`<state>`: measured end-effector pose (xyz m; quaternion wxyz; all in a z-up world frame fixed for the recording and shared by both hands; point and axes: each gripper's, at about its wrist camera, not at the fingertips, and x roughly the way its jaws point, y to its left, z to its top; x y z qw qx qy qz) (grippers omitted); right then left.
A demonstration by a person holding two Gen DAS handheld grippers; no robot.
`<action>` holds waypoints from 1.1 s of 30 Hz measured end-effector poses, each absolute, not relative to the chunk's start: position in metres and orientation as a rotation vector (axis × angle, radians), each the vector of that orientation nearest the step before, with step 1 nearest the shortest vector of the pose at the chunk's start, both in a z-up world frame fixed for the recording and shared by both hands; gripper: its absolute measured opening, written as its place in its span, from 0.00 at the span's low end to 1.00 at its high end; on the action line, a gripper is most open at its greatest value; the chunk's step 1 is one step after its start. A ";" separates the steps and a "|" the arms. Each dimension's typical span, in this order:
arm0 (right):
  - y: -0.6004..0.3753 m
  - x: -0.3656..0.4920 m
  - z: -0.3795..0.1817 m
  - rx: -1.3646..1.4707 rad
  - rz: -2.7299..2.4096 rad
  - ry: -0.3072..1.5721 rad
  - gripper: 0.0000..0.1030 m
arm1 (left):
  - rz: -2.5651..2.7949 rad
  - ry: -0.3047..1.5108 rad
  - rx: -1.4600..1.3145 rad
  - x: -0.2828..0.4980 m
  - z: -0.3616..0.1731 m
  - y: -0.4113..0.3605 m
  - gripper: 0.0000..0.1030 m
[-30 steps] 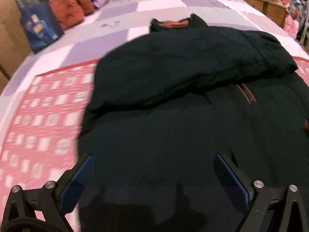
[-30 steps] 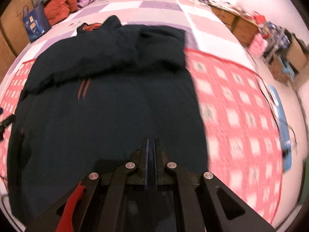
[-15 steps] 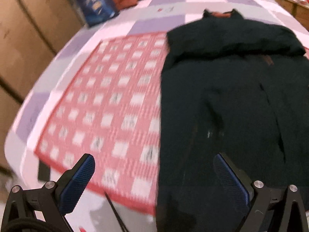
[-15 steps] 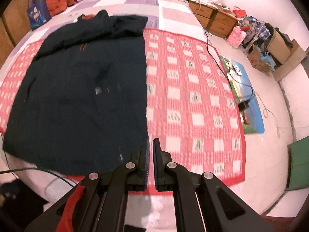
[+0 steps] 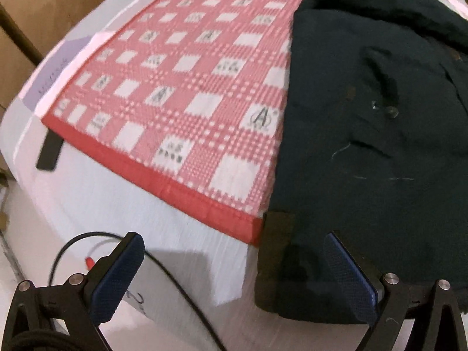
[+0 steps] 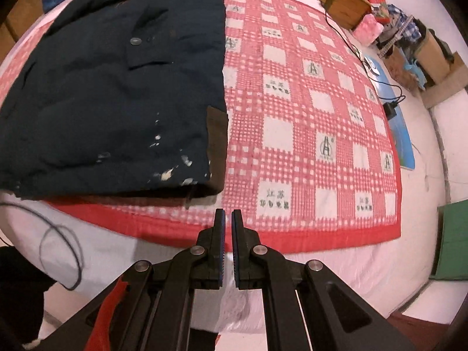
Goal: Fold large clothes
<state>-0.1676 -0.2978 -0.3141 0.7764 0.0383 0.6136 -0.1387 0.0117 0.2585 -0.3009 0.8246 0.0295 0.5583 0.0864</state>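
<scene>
Here the left gripper (image 5: 234,266) has its jaws spread wide with nothing between them, its right pad just at the coat's (image 5: 377,134) near hem corner. The right gripper (image 6: 227,234) is pinched nearly closed on nothing, hovering just off the coat's other hem corner. The coat lies flat on a red checked blanket (image 6: 310,111), its hem at the blanket's near edge.
</scene>
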 end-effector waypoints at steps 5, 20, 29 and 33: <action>-0.313 -0.153 -0.314 0.153 -0.337 1.289 0.04 | 0.155 1.187 0.054 0.017 -0.312 0.262 0.99; -0.318 -0.117 -0.317 0.153 -0.312 1.274 0.04 | -0.083 1.295 -0.019 0.043 -0.344 0.230 0.98; -0.332 -0.108 -0.302 0.235 -0.305 1.176 0.04 | -0.108 1.367 -0.061 0.053 -0.380 0.220 0.98; -0.328 -0.098 -0.307 0.279 -0.240 1.185 0.04 | -0.131 1.391 -0.045 0.056 -0.382 0.207 0.98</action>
